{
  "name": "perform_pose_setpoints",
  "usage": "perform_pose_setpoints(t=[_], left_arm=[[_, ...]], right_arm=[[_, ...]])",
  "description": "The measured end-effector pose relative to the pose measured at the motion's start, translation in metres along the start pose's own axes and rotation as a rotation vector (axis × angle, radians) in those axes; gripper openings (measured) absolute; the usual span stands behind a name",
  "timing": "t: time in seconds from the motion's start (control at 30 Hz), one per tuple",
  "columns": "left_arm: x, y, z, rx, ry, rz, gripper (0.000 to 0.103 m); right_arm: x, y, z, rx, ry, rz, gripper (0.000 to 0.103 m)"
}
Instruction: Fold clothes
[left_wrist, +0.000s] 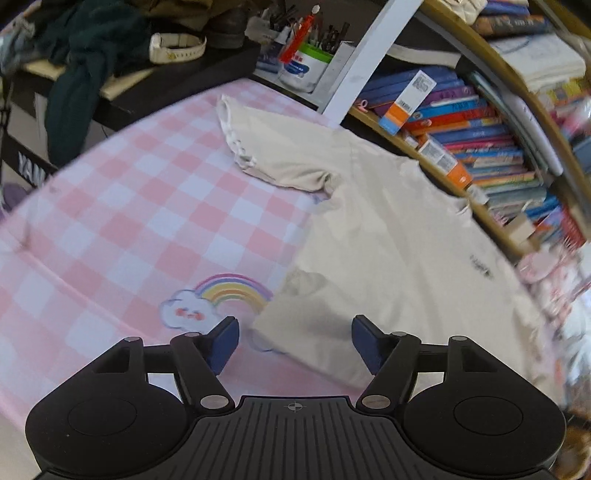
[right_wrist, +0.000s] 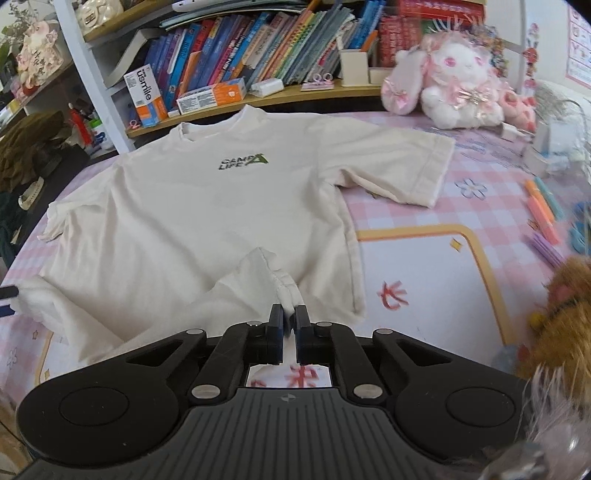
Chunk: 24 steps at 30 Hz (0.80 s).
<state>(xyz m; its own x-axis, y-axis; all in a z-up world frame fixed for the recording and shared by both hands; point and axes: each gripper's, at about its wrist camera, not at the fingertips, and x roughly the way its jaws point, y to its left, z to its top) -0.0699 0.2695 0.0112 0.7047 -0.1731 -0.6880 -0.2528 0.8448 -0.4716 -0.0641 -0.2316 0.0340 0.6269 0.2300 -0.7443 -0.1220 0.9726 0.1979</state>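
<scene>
A cream T-shirt (right_wrist: 207, 206) with a small green logo lies spread face up on a pink checked cloth (left_wrist: 122, 206). In the right wrist view my right gripper (right_wrist: 290, 314) is shut on the shirt's bottom hem, which is pinched into a raised fold between the blue pads. The same T-shirt (left_wrist: 388, 229) shows in the left wrist view, with one sleeve (left_wrist: 273, 147) lying out to the left. My left gripper (left_wrist: 293, 343) is open just above the shirt's lower corner, with nothing between its fingers.
Shelves of books (right_wrist: 251, 48) run along the far edge. A pink and white plush rabbit (right_wrist: 458, 81) sits at the back right, with pens (right_wrist: 543, 210) and a brown furry toy (right_wrist: 561, 317) at right. A dark stand with clothes (left_wrist: 92, 55) and a pen pot (left_wrist: 306, 62) are beyond the cloth.
</scene>
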Motion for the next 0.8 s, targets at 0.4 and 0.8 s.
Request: perform_pose_setpoints(t=[0.4, 0.8], left_arm=[[-0.052, -0.015, -0.020, 0.033, -0.063, -0.017, 0.009], [-0.107, 0.019, -0.085, -0.009, 0.147, 0.039, 0.017]], right_arm=[[-0.049, -0.012, -0.038, 0.093, 0.033, -0.026, 0.005], [-0.108, -0.024, -0.094, 0.221, 0.106, -0.029, 0.005]])
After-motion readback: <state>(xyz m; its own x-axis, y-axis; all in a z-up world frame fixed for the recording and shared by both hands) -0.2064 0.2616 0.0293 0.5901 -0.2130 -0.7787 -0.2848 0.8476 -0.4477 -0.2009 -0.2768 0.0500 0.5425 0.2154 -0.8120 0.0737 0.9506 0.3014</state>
